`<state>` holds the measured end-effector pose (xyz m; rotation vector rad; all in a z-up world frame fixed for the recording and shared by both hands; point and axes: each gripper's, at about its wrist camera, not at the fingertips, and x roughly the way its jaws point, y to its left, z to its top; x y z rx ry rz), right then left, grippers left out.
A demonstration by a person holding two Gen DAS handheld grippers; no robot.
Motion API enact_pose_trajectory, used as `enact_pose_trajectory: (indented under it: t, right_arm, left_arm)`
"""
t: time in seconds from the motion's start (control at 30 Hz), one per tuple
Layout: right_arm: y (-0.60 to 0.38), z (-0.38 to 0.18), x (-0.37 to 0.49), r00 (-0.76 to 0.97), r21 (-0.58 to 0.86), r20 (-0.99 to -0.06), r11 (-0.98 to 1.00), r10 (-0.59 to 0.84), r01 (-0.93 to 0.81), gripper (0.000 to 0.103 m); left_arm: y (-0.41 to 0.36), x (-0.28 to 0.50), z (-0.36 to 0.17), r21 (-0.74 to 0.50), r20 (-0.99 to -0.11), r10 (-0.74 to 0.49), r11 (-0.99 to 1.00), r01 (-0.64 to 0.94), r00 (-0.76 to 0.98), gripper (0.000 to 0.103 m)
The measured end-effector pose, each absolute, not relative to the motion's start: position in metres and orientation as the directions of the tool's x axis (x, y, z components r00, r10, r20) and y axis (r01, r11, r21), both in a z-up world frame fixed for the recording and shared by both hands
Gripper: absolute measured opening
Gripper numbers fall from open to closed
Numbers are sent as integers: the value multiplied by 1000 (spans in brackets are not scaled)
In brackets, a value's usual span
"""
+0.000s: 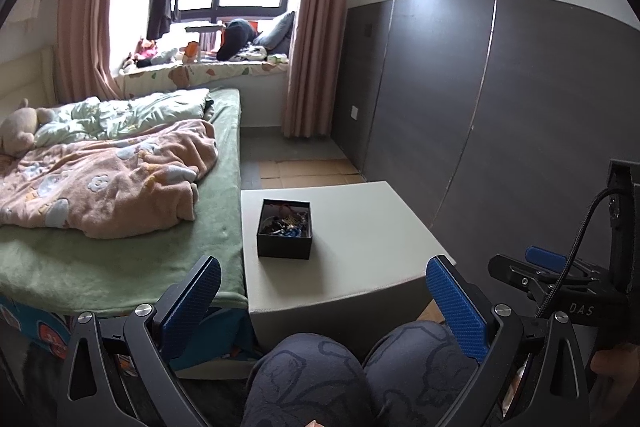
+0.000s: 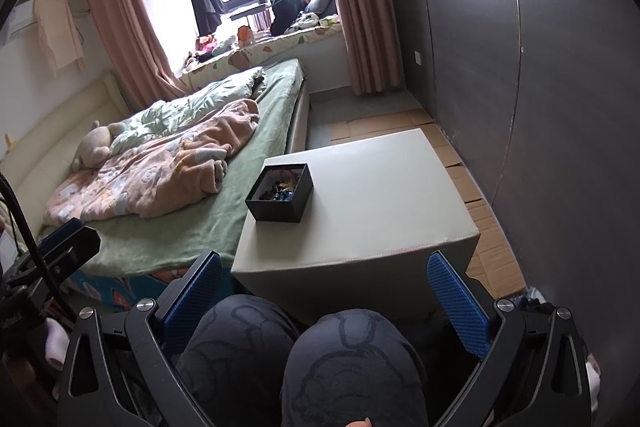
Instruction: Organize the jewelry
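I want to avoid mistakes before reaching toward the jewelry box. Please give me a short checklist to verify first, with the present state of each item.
1. Left gripper open and holding nothing: ok, the blue pads stand wide apart.
2. Right gripper open and holding nothing: ok, same wide gap.
3. Black box open on top, no lid on it: ok, jewelry shows inside.
4. Box resting flat on the grey table: ok, upright, near the edge beside the bed.
5. Path from grippers to box free: ok, only bare table top between; both grippers are over the knees.
6. Pieces separate or tangled: cannot tell, too small.
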<state>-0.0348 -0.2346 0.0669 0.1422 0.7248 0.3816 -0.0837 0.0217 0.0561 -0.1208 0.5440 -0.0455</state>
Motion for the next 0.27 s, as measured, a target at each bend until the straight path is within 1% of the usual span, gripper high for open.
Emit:
enact_pose_trajectory:
  t: [0.27]
  right_arm:
    - [-235,67,-34,680,255,-624,923,384,-287,103]
  left_arm:
    - [23,-83,56,-131,-517,-77,991,10,853,103]
